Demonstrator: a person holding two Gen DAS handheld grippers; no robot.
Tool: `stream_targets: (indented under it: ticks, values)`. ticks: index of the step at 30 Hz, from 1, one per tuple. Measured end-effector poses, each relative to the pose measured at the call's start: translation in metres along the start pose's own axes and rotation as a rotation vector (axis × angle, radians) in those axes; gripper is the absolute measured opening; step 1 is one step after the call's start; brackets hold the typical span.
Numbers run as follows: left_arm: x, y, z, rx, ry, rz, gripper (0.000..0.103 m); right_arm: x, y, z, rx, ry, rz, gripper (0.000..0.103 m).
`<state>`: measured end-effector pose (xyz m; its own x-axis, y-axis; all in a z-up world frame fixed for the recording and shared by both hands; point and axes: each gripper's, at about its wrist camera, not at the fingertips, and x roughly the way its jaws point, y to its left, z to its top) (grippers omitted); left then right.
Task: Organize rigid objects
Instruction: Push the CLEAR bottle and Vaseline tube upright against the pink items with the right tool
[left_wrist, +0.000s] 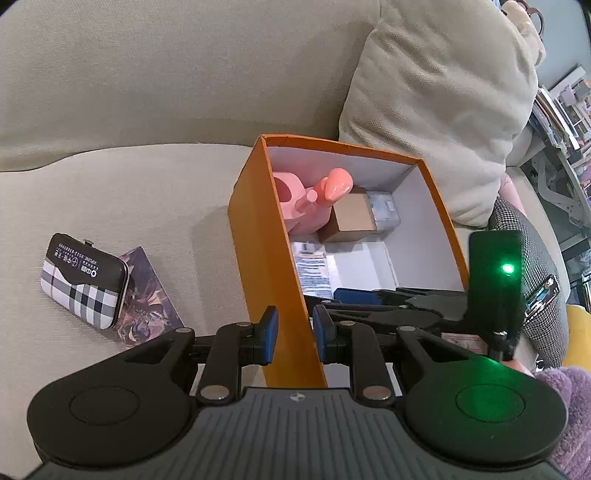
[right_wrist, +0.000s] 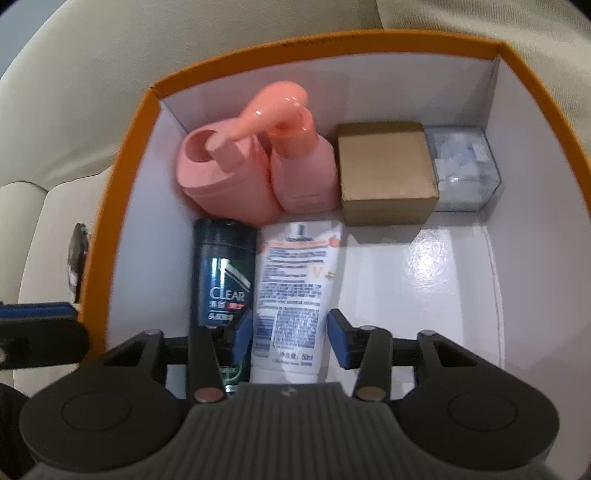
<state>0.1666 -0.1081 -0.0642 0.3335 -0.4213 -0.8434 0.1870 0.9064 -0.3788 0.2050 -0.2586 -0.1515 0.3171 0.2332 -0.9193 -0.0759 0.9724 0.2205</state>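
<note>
- While the left gripper (left_wrist: 293, 334) is clenched on the near left wall of an orange box (left_wrist: 266, 236) on a beige sofa (left_wrist: 129, 192), the right gripper (right_wrist: 291, 338) hangs inside the box, lower centre of its view.
- Its blue pads stand on either side of a white tube (right_wrist: 293, 291) lying on the box floor, with a gap showing at the right pad; whether the left pad touches cannot be told, so the grip reads as released.
- Just left of the tube lies a dark CLEAR bottle (right_wrist: 225, 273).
- Along the far wall stand a pink cup (right_wrist: 218, 177), a pink pump bottle (right_wrist: 303, 170), a brown carton (right_wrist: 386, 173) and a clear plastic case (right_wrist: 465, 170).
- At left, on the sofa, a plaid case (left_wrist: 83, 280) rests on a booklet (left_wrist: 147, 295).
</note>
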Motion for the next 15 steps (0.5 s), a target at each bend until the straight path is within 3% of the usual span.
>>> stream_targets:
  ticks: [15]
  values:
    - [-0.046, 0.003, -0.022, 0.013, -0.076, 0.005, 0.025, -0.065, 0.04, -0.017, -0.047, -0.143, -0.028, 0.051]
